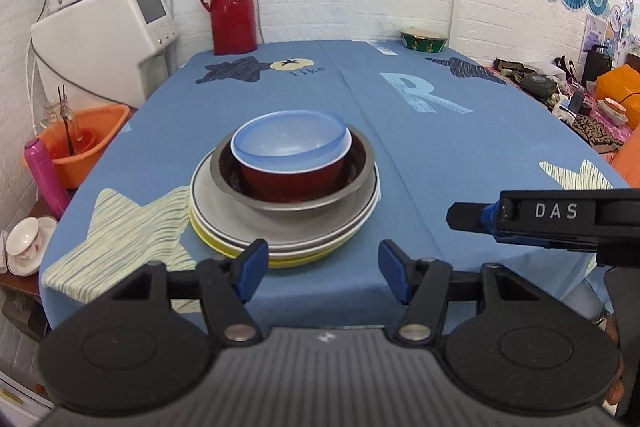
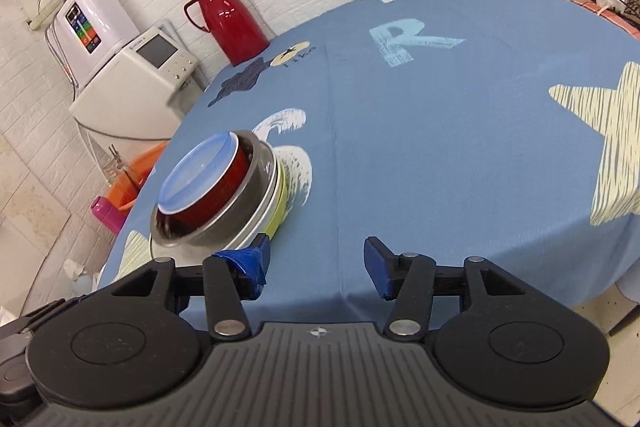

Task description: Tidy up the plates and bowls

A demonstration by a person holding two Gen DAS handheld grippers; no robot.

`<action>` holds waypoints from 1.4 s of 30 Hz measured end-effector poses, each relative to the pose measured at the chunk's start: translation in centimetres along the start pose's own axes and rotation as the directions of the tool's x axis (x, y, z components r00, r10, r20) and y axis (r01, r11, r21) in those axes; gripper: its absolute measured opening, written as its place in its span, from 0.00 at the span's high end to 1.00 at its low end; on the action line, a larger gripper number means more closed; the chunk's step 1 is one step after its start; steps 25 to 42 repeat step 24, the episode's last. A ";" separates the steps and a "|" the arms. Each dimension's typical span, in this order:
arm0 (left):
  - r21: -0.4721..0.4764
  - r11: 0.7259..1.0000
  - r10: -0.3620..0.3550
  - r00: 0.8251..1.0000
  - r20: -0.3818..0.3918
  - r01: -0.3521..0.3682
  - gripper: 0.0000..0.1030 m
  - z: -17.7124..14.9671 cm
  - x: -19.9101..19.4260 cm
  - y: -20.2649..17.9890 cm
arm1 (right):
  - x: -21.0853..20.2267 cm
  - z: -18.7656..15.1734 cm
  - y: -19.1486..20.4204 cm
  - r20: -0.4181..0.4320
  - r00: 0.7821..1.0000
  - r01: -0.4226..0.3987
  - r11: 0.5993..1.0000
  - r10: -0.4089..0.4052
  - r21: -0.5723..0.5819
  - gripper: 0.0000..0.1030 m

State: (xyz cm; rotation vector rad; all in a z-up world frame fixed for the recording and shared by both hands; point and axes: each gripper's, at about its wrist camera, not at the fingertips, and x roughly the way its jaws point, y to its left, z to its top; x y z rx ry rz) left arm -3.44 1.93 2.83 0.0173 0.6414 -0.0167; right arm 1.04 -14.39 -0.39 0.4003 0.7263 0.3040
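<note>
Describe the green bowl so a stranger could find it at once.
Start at the blue tablecloth and follow it to the far edge by the white brick wall. There, right of the red thermos jug, sits the green bowl, alone. Its dark green side with gold motifs sets it apart from the stacked dishes near the front.

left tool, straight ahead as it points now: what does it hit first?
Most likely the near rim of the plates at the bottom of the stack: the open left tool points at it, rim just beyond the left finger. Height above the tablecloth is unclear.
</note>
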 end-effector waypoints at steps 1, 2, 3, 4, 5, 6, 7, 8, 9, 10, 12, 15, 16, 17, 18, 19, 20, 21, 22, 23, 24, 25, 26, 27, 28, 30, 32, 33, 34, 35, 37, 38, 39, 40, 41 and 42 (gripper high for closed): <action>0.007 1.000 -0.002 1.000 0.002 0.002 0.41 -0.1 -0.1 -0.1 | -0.2 -0.1 0.0 0.005 1.000 0.003 1.000 -0.003 -0.005 0.64; 0.014 1.000 -0.002 1.000 0.007 0.002 0.41 -0.3 -0.3 -0.3 | -0.3 -0.2 0.1 0.010 1.000 0.014 1.000 -0.014 -0.011 0.63; 0.020 1.000 -0.001 1.000 0.011 0.001 0.41 -0.4 -0.4 -0.5 | -0.4 -0.2 0.2 0.015 1.000 0.027 0.999 -0.027 -0.016 0.63; 0.026 1.000 0.001 1.000 0.014 -0.001 0.41 -0.5 -0.5 -0.6 | -0.4 -0.3 0.2 0.019 0.999 0.037 0.999 -0.037 -0.021 0.63; 0.026 1.000 0.002 1.000 0.014 -0.003 0.41 -0.6 -0.6 -0.7 | -0.5 -0.3 0.1 0.021 0.999 0.042 0.999 -0.041 -0.022 0.63; 0.025 1.000 0.002 1.000 0.015 -0.002 0.41 -0.6 -0.7 -0.7 | -0.5 -0.4 0.0 0.020 0.999 0.042 0.999 -0.042 -0.020 0.63; 0.025 1.000 0.000 1.000 0.013 -0.001 0.41 -0.6 -0.6 -0.6 | -0.5 -0.4 0.0 0.017 0.999 0.040 0.999 -0.040 -0.017 0.62; 0.021 1.000 0.000 1.000 0.010 -0.001 0.41 -0.6 -0.6 -0.6 | -0.5 -0.5 -0.1 0.014 0.999 0.038 0.999 -0.038 -0.014 0.62; 0.019 1.000 0.000 1.000 0.007 -0.001 0.41 -0.6 -0.6 -0.5 | -0.5 -0.5 -0.1 0.011 0.999 0.037 0.999 -0.037 -0.013 0.62; 0.019 1.000 0.000 1.000 0.006 -0.001 0.41 -0.7 -0.6 -0.5 | -0.4 -0.6 -0.1 0.010 0.999 0.036 0.999 -0.036 -0.015 0.62; 0.015 1.000 0.002 1.000 0.002 -0.002 0.41 -0.7 -0.4 -0.2 | -0.3 -0.7 0.1 0.004 0.999 0.034 0.999 -0.034 -0.025 0.62; 0.007 1.000 0.002 1.000 -0.008 -0.002 0.41 -0.7 -0.2 -0.1 | -0.1 -0.7 0.5 -0.006 1.000 0.027 0.999 -0.027 -0.035 0.62; 0.003 1.000 0.001 1.000 -0.008 -0.001 0.41 -0.7 -0.2 -0.1 | -0.1 -0.8 0.5 -0.009 1.000 0.024 0.999 -0.024 -0.038 0.61; -0.001 1.000 0.002 1.000 -0.009 -0.002 0.41 -0.7 -0.2 0.0 | -0.1 -0.8 0.6 -0.011 1.000 0.022 0.999 -0.023 -0.040 0.61; -0.004 1.000 0.003 1.000 -0.008 -0.003 0.41 -0.7 -0.1 0.1 | 0.0 -0.8 0.7 -0.012 1.000 0.023 0.999 -0.023 -0.043 0.61; -0.006 1.000 0.000 1.000 -0.001 0.000 0.41 -0.8 -0.2 0.2 | 0.0 -0.8 0.7 -0.012 1.000 0.024 0.999 -0.025 -0.043 0.61; -0.004 1.000 -0.001 1.000 0.008 0.001 0.41 -0.8 -0.2 0.2 | 0.0 -0.8 0.7 -0.013 1.000 0.025 0.999 -0.025 -0.044 0.61; -0.003 1.000 0.003 1.000 0.011 -0.002 0.41 -0.9 -0.3 0.2 | 0.1 -0.8 0.7 -0.014 1.000 0.026 0.999 -0.026 -0.044 0.61; -0.006 1.000 0.004 1.000 0.012 -0.003 0.41 -0.9 -0.3 0.3 | 0.1 -0.9 0.7 -0.015 1.000 0.026 0.999 -0.027 -0.043 0.61; -0.010 1.000 -0.001 1.000 0.010 0.001 0.41 -0.8 -0.3 0.4 | 0.1 -0.9 0.7 -0.015 1.000 0.026 0.999 -0.026 -0.040 0.61; -0.012 1.000 -0.002 1.000 0.007 0.002 0.41 -0.8 -0.3 0.4 | 0.1 -0.9 0.7 -0.016 1.000 0.024 0.999 -0.025 -0.038 0.61; -0.012 1.000 -0.002 1.000 0.007 0.002 0.41 -0.8 -0.3 0.4 | 0.1 -0.9 0.7 -0.016 1.000 0.024 0.999 -0.025 -0.038 0.61; -0.012 1.000 -0.002 1.000 0.007 0.002 0.41 -0.8 -0.3 0.4 | 0.1 -0.9 0.7 -0.016 1.000 0.024 0.999 -0.025 -0.038 0.61; -0.012 1.000 -0.002 1.000 0.007 0.002 0.41 -0.8 -0.3 0.4 | 0.1 -0.9 0.7 -0.016 1.000 0.024 0.999 -0.025 -0.038 0.61; -0.012 1.000 -0.002 1.000 0.007 0.002 0.41 -0.8 -0.3 0.4 | 0.1 -0.9 0.7 -0.016 1.000 0.024 0.999 -0.025 -0.038 0.61; -0.012 1.000 -0.002 1.000 0.007 0.002 0.41 -0.8 -0.3 0.4 | 0.1 -0.9 0.7 -0.016 1.000 0.024 0.999 -0.025 -0.038 0.61; -0.012 1.000 -0.002 1.000 0.007 0.002 0.41 -0.8 -0.3 0.4 | 0.1 -0.9 0.7 -0.016 1.000 0.024 0.999 -0.025 -0.038 0.61; -0.012 1.000 -0.002 1.000 0.007 0.002 0.41 -0.8 -0.3 0.4 | 0.1 -0.9 0.7 -0.016 1.000 0.024 0.999 -0.025 -0.038 0.61; -0.012 1.000 -0.002 1.000 0.007 0.002 0.41 -0.8 -0.3 0.4 | 0.1 -0.9 0.7 -0.016 1.000 0.024 0.999 -0.025 -0.038 0.61; -0.012 1.000 -0.002 1.000 0.007 0.002 0.41 -0.8 -0.3 0.4 | 0.1 -0.9 0.7 -0.016 1.000 0.024 0.999 -0.025 -0.038 0.61; -0.012 1.000 -0.002 1.000 0.007 0.002 0.41 -0.8 -0.3 0.4 | 0.1 -0.9 0.7 -0.016 1.000 0.024 0.999 -0.025 -0.038 0.61; -0.012 1.000 -0.002 1.000 0.007 0.002 0.41 -0.8 -0.3 0.4 | 0.1 -0.9 0.7 -0.016 1.000 0.024 0.999 -0.025 -0.038 0.61; -0.012 1.000 -0.002 1.000 0.007 0.002 0.41 -0.8 -0.3 0.4 | 0.1 -0.9 0.7 -0.016 1.000 0.024 0.999 -0.025 -0.038 0.61; -0.012 1.000 -0.002 1.000 0.007 0.002 0.41 -0.8 -0.3 0.4 | 0.1 -0.9 0.7 -0.016 1.000 0.024 0.999 -0.025 -0.038 0.61; -0.012 1.000 -0.002 1.000 0.007 0.002 0.41 -0.8 -0.3 0.4 | 0.1 -0.9 0.7 -0.016 1.000 0.024 0.999 -0.025 -0.038 0.61; -0.012 1.000 -0.002 1.000 0.007 0.002 0.41 -0.8 -0.3 0.4 | 0.1 -0.9 0.7 -0.016 1.000 0.024 0.999 -0.025 -0.038 0.61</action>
